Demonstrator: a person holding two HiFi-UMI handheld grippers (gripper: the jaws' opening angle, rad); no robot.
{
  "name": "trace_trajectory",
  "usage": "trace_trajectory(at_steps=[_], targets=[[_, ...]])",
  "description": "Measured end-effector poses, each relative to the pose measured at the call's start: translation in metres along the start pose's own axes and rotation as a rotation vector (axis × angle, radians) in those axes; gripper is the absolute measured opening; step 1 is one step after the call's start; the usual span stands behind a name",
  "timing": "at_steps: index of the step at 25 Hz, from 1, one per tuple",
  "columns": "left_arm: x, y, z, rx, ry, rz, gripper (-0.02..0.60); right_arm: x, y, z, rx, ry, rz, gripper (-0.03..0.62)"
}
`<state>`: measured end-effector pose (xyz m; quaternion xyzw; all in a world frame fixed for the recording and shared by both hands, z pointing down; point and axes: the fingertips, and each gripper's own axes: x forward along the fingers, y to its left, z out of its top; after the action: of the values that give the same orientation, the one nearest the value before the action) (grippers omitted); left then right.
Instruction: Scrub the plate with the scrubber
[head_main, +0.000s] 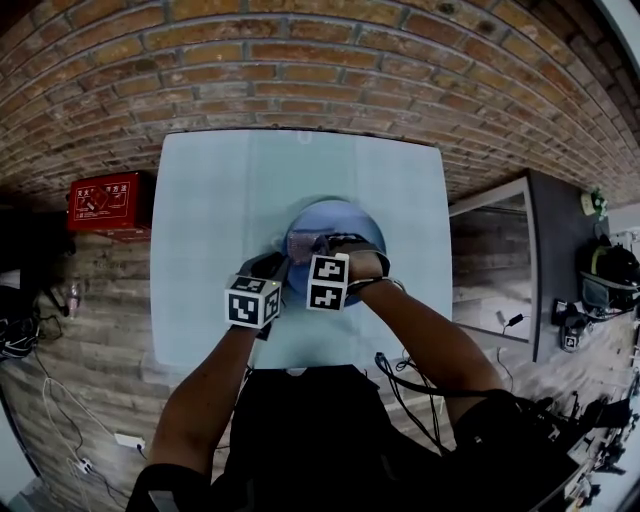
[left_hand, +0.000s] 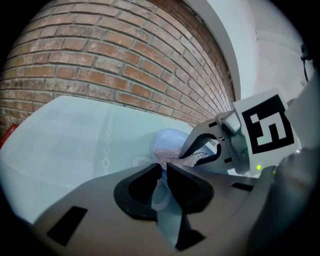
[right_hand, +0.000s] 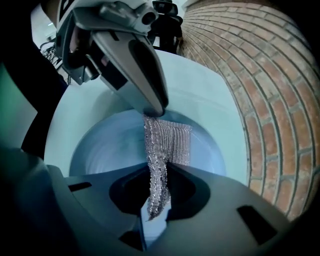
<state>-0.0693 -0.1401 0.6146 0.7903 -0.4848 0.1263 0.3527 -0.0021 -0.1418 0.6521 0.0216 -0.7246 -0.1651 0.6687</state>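
A blue plate (head_main: 330, 214) lies at the middle of the pale blue table (head_main: 200, 210). My right gripper (right_hand: 165, 172) is shut on a silver mesh scrubber (right_hand: 167, 140), which hangs down onto the plate's (right_hand: 100, 150) inner surface. My left gripper (left_hand: 164, 169) is shut at the plate's (left_hand: 167, 137) near rim, with a pale blue edge showing between its jaws. In the right gripper view the left gripper (right_hand: 153, 108) tips down to the rim, just touching the scrubber's top. Both grippers (head_main: 275, 264) (head_main: 336, 246) meet over the plate in the head view, close together.
A red box (head_main: 105, 200) sits on the brick floor left of the table. A grey panel (head_main: 490, 250) leans at the right, with cables and gear beyond it. Brick paving surrounds the table on all sides.
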Motion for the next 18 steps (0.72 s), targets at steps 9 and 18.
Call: trace_trajectory(at_steps=[9,18], targets=[[-0.007,0.000,0.000,0.026,-0.008,0.018,0.054,-0.014,0.043,0.010,-0.057,-0.067,0.098,0.071],[-0.006,0.003,0.001,0.019,-0.009,0.045,0.053,-0.021,0.067,0.004,-0.087,-0.088,0.105,0.071]])
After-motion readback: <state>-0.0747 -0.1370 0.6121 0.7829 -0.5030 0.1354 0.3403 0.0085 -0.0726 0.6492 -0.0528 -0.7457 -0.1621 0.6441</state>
